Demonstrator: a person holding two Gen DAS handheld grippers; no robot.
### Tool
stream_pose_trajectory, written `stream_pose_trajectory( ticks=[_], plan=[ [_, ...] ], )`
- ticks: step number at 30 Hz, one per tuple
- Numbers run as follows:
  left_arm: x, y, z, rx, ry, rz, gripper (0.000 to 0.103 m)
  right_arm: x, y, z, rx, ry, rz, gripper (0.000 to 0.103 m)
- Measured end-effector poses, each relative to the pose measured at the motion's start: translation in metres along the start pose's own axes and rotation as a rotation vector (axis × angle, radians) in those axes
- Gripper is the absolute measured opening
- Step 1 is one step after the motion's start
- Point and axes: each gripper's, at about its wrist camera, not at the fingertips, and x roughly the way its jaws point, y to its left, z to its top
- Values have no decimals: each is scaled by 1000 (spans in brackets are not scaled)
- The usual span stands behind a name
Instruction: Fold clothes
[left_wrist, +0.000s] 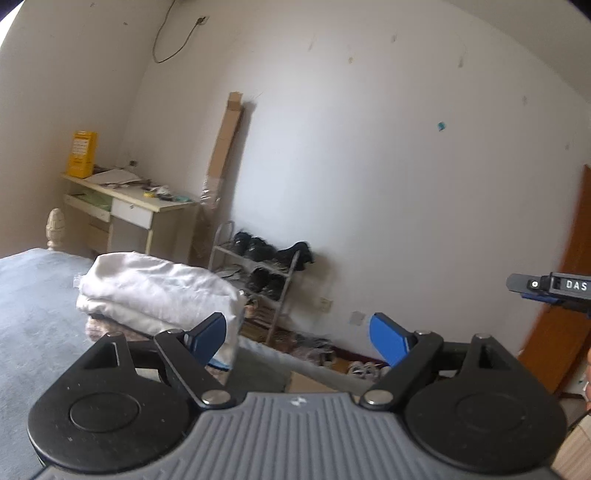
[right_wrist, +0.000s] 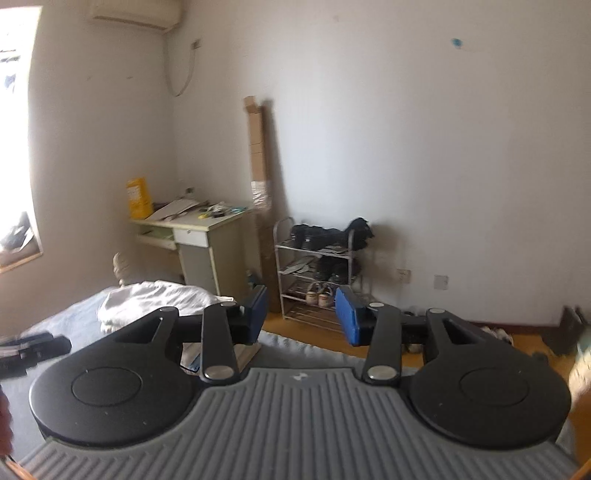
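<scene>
Pretty blurry. Folded white clothes (left_wrist: 155, 291) stacked on the bed (left_wrist: 33, 314), lower layers hard to make out. Left gripper (left_wrist: 298, 341) spread wide, right gripper (right_wrist: 301, 317) partly apart, both empty. Behind the bed: desk (right_wrist: 207, 229), shoe rack (right_wrist: 317, 273), cardboard (left_wrist: 225, 147) leaning on wall.

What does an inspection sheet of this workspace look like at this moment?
Surface: grey bed, mostly bare.
Job's things: folded white clothes stacked at the bed's far edge.
Clutter: desk strewn with papers, yellow box; shoes on the floor by the shoe rack.
Grippers: left hand-held gripper open, nothing between the pads; right hand-held gripper open, nothing between the pads.
Cables: loose cable hanging on the wall.
Surroundings: cardboard leaning on the wall, air conditioner, wooden door.
</scene>
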Motion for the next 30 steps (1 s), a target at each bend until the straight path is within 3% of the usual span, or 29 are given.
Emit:
stream_pose_trajectory(
  ticks=[4,9,12,17,21,23,26,30],
  plan=[
    [-1,0,-2,3,15,-31,89,1,9,-9,-21,10,-25,46],
    [9,-6,-9,-73,69,-12,89,29,-4,-45,51,123,42,47],
    [15,-13,-28,-130,74,25,95,46,-14,-77,86,121,101,48],
    [49,-52,-73,69,268,4,96,70,-43,-119,178,155,199,51],
    [60,-77,-101,185,320,2,102,85,-49,-133,38,221,234,65],
    [65,-83,-116,196,338,34,102,90,-51,-142,-36,280,255,71],
    [70,-87,-136,117,350,95,102,92,-60,-158,-80,312,266,82],
    [73,-97,-154,76,357,146,102,86,-73,-182,-76,374,240,83]
  ],
)
